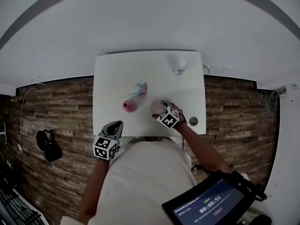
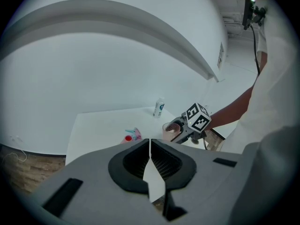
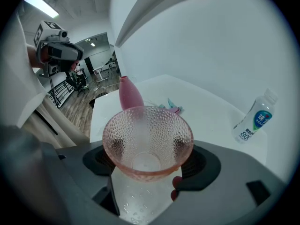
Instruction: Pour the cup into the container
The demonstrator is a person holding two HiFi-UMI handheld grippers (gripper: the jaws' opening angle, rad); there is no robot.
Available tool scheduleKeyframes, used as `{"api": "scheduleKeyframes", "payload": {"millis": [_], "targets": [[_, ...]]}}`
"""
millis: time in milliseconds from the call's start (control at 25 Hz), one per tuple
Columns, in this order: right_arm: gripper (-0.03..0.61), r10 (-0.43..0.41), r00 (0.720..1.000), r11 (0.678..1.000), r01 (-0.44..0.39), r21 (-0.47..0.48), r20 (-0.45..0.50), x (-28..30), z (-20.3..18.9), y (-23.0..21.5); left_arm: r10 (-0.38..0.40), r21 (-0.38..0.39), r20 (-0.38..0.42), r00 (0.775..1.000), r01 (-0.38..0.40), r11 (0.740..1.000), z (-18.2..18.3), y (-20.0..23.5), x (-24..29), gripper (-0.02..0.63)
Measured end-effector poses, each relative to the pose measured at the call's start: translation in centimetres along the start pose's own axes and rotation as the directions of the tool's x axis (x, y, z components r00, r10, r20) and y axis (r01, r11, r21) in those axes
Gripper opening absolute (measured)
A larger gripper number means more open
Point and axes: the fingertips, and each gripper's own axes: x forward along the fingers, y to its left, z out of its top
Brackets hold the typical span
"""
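**A:** Where's the cup (image 3: 147, 135)?

**B:** Pinched in the right gripper (image 3: 149, 168). The jaws press its dimpled pink wall at 3 and 9 o'clock, with the mouth towards that gripper's camera. In the left gripper view it looks roughly upright.

**A:** And the container (image 1: 130, 106)?

**B:** In the head view it stands on the table (image 1: 117, 74) at 9 o'clock of the cup, near but apart. A pink-and-teal clip (image 1: 141, 89) lies just beside it at 1 o'clock.

**A:** The left gripper (image 2: 150, 150)?

**B:** Its jaws are pressed together with nothing between them. It hangs off the table's near edge, around 7 o'clock of the container.

**A:** Edges?

**B:** The cup is over the near right part of the table. The near edge runs close by at its 6 o'clock, and the right edge is farther off at 3 o'clock. A small round fitting (image 1: 193, 121) is set in the top at the cup's 4 o'clock.

**A:** Open room?

**B:** There is bare white top from 10 to 12 o'clock of the container. A bottle (image 1: 180, 64) stands near the far right corner, well apart.
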Motion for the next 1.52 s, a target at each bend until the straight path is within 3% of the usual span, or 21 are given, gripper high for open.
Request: {"api": "scheduleKeyframes", "payload": {"millis": [640, 1520], "targets": [[0.382, -0.016, 1.0, 1.0, 0.016, 0.017, -0.02, 1.5, -0.8, -0.8, 0.001, 0.001, -0.012, 1.0, -0.001, 1.0, -0.4, -0.2, -0.2, 0.012], [0.382, -0.044, 0.999, 0.997, 0.044, -0.061, 0.012, 2.7, -1.4, 0.0, 0.045, -0.021, -0.029, 0.999, -0.046, 0.999, -1.8, -1.0, -2.1, 0.012]]}}
